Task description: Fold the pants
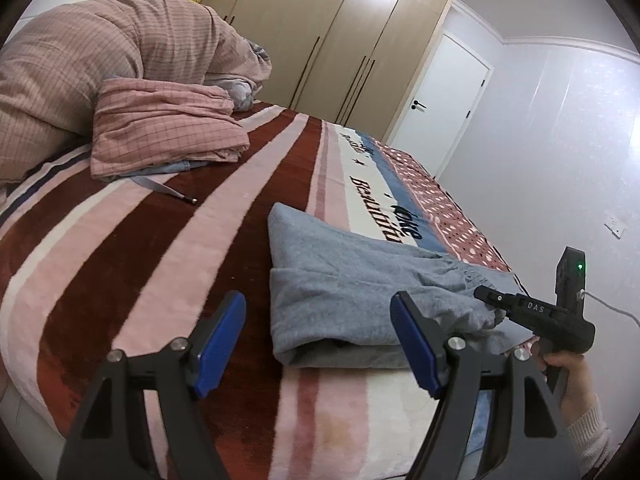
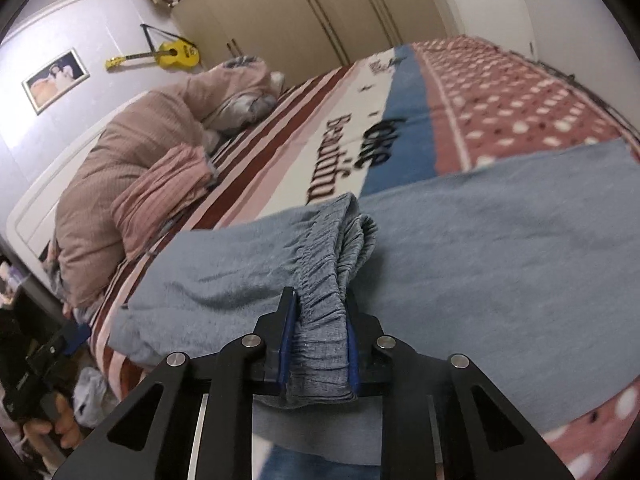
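Grey-blue pants [image 1: 344,280] lie partly folded on the striped bed blanket [image 1: 160,248]. My left gripper [image 1: 318,320] is open and empty, hovering just before the folded near edge of the pants. My right gripper [image 2: 320,320] is shut on the gathered elastic waistband [image 2: 320,344] and holds it bunched above the spread cloth [image 2: 480,264]. In the left wrist view the right gripper [image 1: 486,295] shows at the right, its tip at the pants' waist end.
A folded pink checked quilt [image 1: 160,128] and a heaped duvet [image 1: 80,52] lie at the head of the bed. A wardrobe [image 1: 328,32] and a white door [image 1: 440,96] stand beyond. A yellow guitar [image 2: 172,54] hangs on the wall. Clutter lies beside the bed [image 2: 90,396].
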